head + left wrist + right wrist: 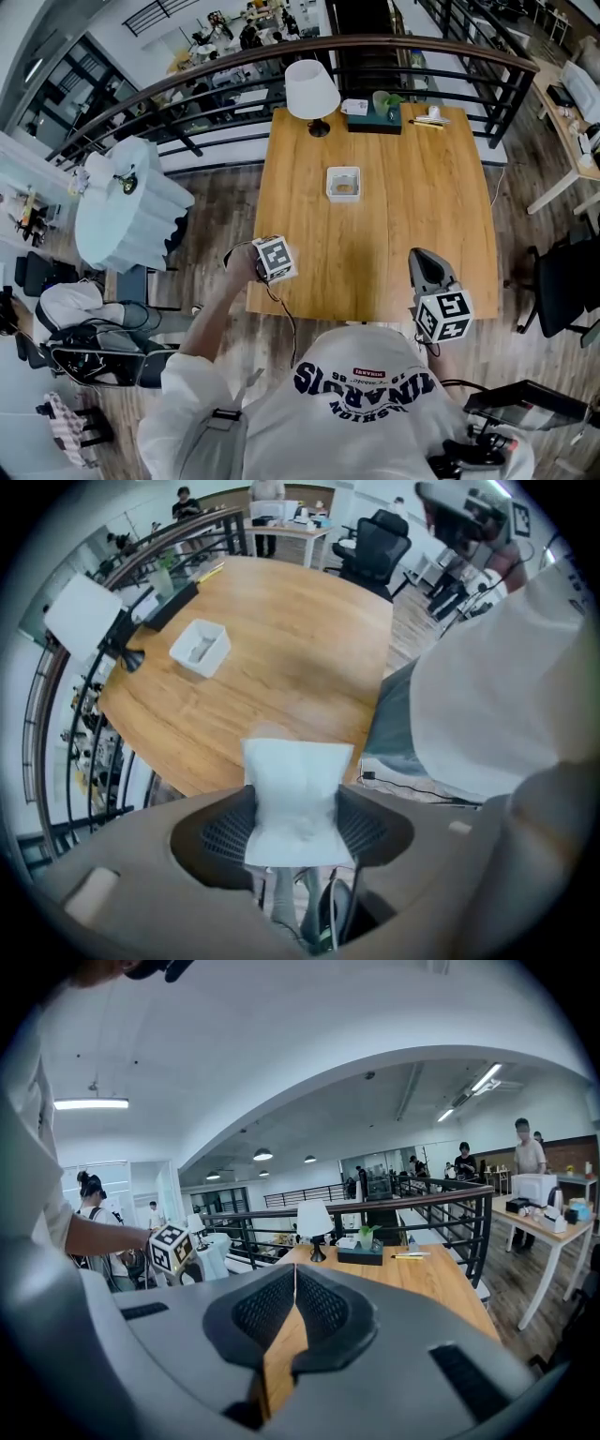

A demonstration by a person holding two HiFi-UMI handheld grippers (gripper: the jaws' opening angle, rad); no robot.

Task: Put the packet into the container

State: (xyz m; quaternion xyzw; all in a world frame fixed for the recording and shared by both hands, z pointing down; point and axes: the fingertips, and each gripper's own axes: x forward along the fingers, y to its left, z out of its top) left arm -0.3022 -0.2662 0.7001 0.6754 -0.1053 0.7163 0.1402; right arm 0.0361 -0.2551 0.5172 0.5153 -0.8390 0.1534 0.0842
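**Packet aloft, container well apart**

Pinching a white packet (298, 789) upright between the pads of the left hand-held gripper (296, 841), at middling width, pointed straight down. Hanging over the near left corner of the wooden desk (394, 234), clear of its surface. Well apart from the white square container (343, 184), set mid-desk with its open side up. Beyond that, along the far edge: a white-shaded lamp (310, 90) and a dark box (375, 119). Pressed together pad to pad, with nothing between, on the right hand-held gripper (294, 1288). Aimed roughly level across the desk from its near right edge.
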